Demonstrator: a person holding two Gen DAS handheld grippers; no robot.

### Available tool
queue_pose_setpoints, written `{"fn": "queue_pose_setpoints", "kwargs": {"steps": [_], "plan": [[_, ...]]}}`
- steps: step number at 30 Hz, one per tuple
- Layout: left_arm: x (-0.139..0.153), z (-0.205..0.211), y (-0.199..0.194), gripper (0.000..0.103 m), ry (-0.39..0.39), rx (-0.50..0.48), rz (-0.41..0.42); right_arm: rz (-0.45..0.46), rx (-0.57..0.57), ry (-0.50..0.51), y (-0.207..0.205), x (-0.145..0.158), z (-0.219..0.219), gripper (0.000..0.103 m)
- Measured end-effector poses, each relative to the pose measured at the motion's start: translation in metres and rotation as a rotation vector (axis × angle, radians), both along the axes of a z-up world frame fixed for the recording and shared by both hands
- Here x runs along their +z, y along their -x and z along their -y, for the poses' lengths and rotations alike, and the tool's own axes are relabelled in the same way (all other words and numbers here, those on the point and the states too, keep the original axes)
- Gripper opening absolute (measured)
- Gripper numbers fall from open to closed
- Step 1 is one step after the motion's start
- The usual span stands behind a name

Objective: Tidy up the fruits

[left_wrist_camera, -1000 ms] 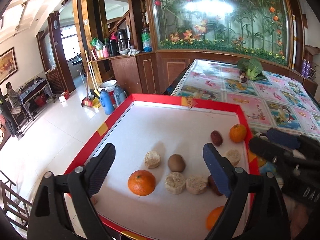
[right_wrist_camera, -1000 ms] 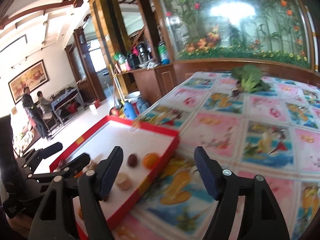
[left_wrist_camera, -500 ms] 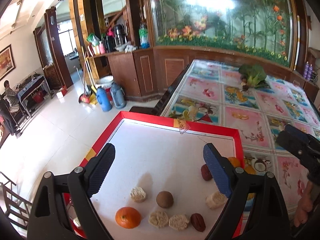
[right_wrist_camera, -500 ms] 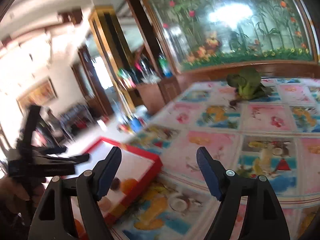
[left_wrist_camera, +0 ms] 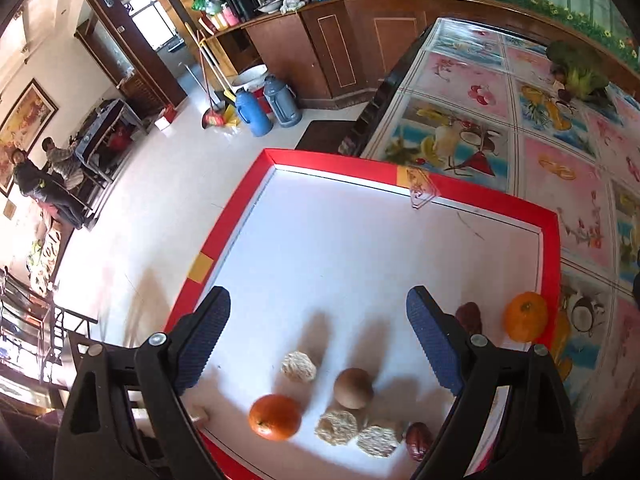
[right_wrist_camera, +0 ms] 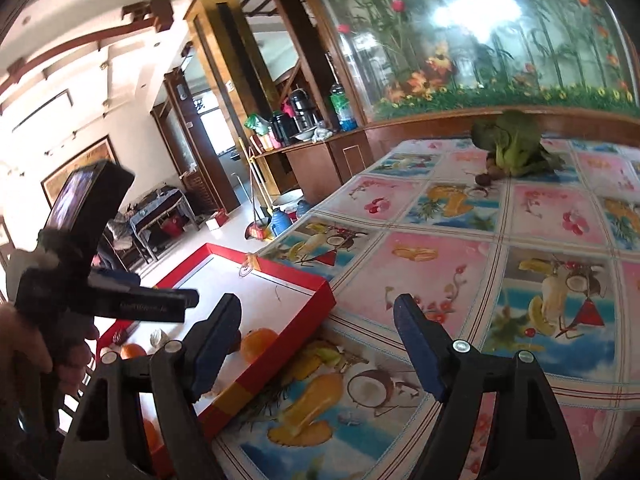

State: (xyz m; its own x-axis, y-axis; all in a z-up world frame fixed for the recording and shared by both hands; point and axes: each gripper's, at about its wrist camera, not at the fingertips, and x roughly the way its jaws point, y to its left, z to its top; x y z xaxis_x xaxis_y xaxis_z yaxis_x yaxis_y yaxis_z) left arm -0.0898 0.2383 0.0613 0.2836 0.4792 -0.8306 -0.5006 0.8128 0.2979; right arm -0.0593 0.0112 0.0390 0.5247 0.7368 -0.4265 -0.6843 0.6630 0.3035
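Fruit-print tabletop, red-rimmed white tray: round orange fruit, brown kiwi lie below left gripper, jaws apart, empty; right gripper likewise, farther off.

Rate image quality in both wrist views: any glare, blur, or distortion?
Left wrist: sharp, fruit on the white tray casts soft shadows, strong fisheye bending. Right wrist: bright glare on the aquarium glass, blown-out left wall, the left gripper looks soft.
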Motion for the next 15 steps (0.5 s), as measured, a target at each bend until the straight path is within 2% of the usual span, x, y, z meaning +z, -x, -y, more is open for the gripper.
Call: {"fn": "queue_pose_setpoints", "kwargs": {"steps": [3, 7, 10, 13, 14, 15], "plan": [[0.004, 0.005, -0.003, 0.09, -0.013, 0.012, 0.008, 0.009, -0.018, 0.008, -0.003, 0.003, 0.002, 0.078], [0.013, 0.01, 0.0, 0.09, -0.035, 0.007, 0.08, 0.074, -0.035, 0.039, 0.007, 0.015, 0.002, 0.078], [0.018, 0.012, 0.013, 0.09, -0.047, 0.002, 0.166, 0.114, -0.052, 0.023, 0.018, 0.027, 0.006, 0.079], [0.024, 0.014, 0.033, 0.09, -0.056, 0.001, 0.252, 0.207, -0.112, 0.006, 0.043, 0.043, 0.006, 0.079], [0.027, 0.015, 0.04, 0.09, -0.054, -0.004, 0.282, 0.242, -0.155, 0.026, 0.056, 0.049, 0.004, 0.079], [0.031, 0.016, 0.05, 0.09, -0.045, -0.013, 0.323, 0.239, -0.19, 0.06, 0.07, 0.054, 0.001, 0.079]]}}
